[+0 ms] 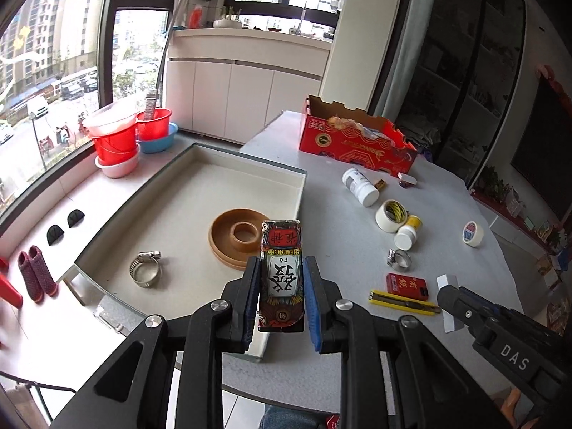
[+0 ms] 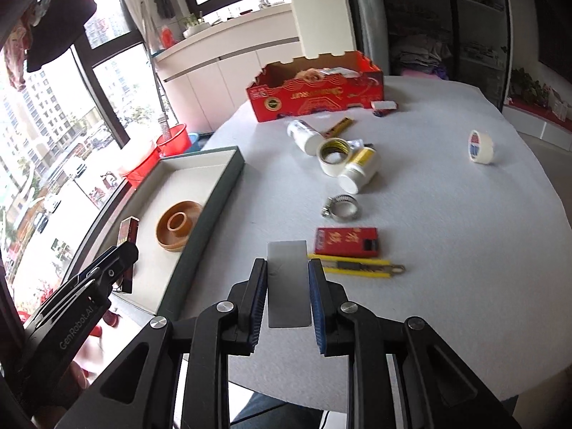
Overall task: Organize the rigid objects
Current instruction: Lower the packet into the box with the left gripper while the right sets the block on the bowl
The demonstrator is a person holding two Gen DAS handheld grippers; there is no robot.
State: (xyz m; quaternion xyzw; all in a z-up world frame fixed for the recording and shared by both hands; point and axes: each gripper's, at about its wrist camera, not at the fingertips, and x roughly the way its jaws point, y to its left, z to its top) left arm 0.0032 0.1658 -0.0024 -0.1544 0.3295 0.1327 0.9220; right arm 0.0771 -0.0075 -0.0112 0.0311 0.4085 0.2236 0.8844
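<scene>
My left gripper (image 1: 282, 268) is shut on a red and black card box (image 1: 282, 246) printed with Chinese characters, held upright over the near rim of the white tray (image 1: 250, 160). In the tray lie a brown ring dish (image 1: 237, 241) and a metal hose clamp (image 1: 144, 268). My right gripper (image 2: 287, 268) is shut on a flat grey block (image 2: 287, 279) above the table's near edge. In the left wrist view the right gripper (image 1: 448, 295) is at the right with the grey block (image 1: 447, 280). The right wrist view shows the left gripper (image 2: 123, 252) and card box (image 2: 129, 228) over the tray (image 2: 228, 186).
On the white table lie a small red box (image 2: 346, 241), a yellow utility knife (image 2: 354, 266), a hose clamp (image 2: 339, 207), two tape rolls (image 2: 334, 155) (image 2: 481, 146) and two white bottles (image 2: 357, 169) (image 2: 304, 132). A red carton (image 2: 314, 85) stands at the back. Red basins (image 1: 118, 139) sit on the window ledge.
</scene>
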